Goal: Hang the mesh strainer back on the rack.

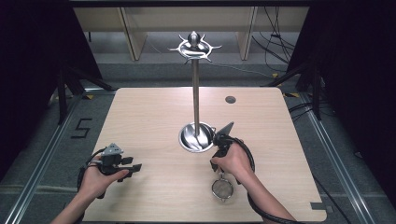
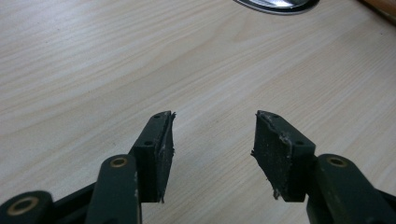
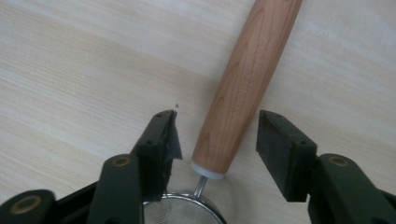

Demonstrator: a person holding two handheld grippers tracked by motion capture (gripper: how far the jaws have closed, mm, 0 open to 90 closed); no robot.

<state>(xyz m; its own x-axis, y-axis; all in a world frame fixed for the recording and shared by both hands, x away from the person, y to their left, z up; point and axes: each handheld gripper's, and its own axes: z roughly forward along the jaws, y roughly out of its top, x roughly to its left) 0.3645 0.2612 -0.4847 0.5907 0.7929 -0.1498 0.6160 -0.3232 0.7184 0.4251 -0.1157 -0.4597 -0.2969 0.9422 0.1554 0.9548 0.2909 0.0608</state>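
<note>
The left gripper (image 2: 212, 135) is held low over a pale wooden table (image 2: 93, 70), with its two black jaws rising from the near edge and standing well apart, nothing between them. The inner pads (image 2: 273, 154) are worn, with frayed edges and pale scuffs. Bare wood grain shows in the gap. At the far edge, right of centre, lies the rim of a shiny metal base (image 2: 278, 4). A brown wooden object (image 2: 380, 7) crosses the far right corner; its identity cannot be told.
</note>
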